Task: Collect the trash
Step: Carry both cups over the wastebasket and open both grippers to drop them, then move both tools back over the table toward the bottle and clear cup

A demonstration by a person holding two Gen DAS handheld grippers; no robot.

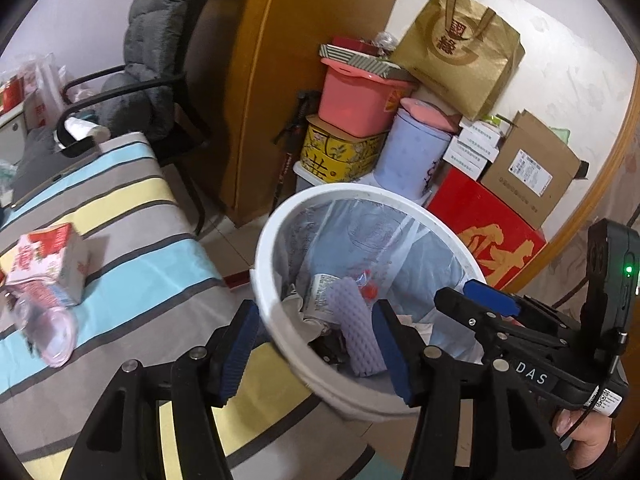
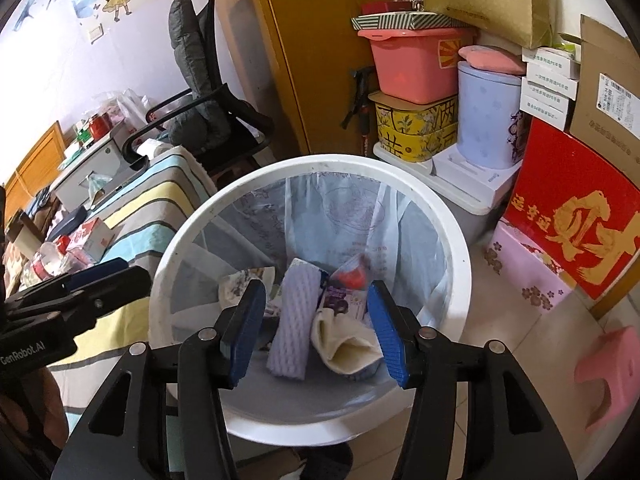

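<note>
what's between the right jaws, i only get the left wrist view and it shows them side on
Observer: Nothing. The right gripper is open and empty above the white round plastic trash bin.
Operator: anything on the floor right of the bin
Observer: A pink plastic step stool stands on the tiles, apart from the bin.
Operator: and inside the bin under those jaws
Observer: A cream folded cloth lies beside a lilac foam net sleeve.
</note>
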